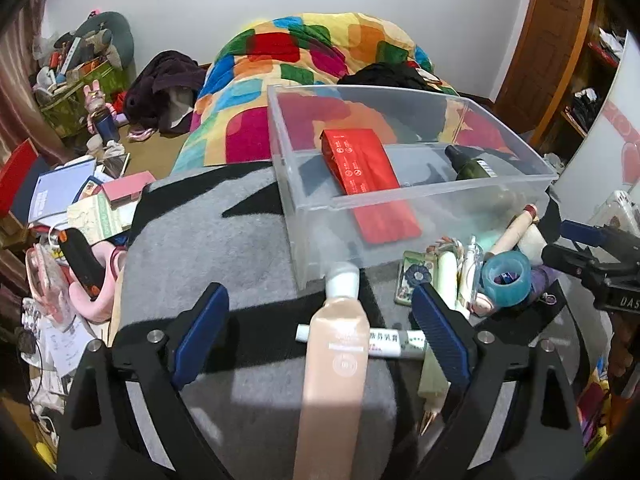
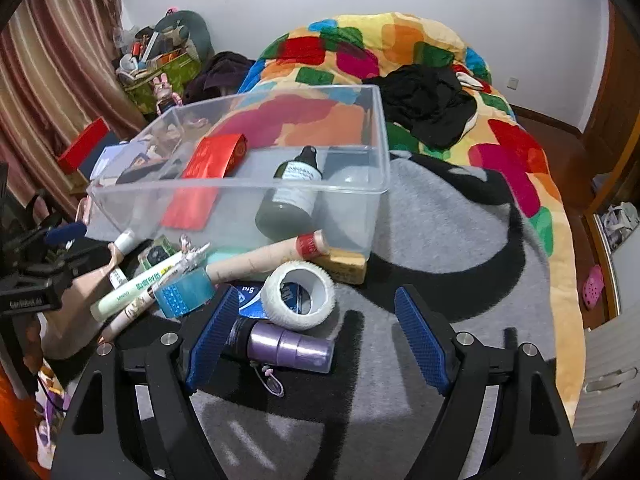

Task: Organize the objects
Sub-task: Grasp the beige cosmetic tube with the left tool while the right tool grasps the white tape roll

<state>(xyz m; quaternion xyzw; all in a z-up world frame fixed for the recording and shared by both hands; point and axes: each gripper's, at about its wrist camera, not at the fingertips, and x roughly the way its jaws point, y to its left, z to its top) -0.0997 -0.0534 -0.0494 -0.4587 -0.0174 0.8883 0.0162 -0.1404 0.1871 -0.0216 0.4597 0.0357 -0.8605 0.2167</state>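
Note:
A clear plastic bin (image 1: 400, 216) (image 2: 352, 200) stands on a grey and black blanket and holds a red packet (image 1: 368, 184) (image 2: 204, 176) and a dark green bottle (image 1: 472, 166) (image 2: 292, 196). My left gripper (image 1: 320, 316) is open, its fingers on either side of a peach tube with a white cap (image 1: 336, 352) that lies over a white tube (image 1: 392, 344). My right gripper (image 2: 316, 328) is open above a purple cylinder (image 2: 288, 346) and next to a white tape roll (image 2: 300, 294). The left gripper also shows at the left edge of the right wrist view (image 2: 68, 236).
In front of the bin lie a teal tape roll (image 1: 506, 280) (image 2: 184, 290), a pale green tube (image 2: 132, 288), a beige tube with a red band (image 2: 272, 254), a yellow block (image 2: 344, 266) and small bottles. A colourful quilt (image 2: 400, 52) lies behind. Clutter (image 1: 72, 208) fills the floor at left.

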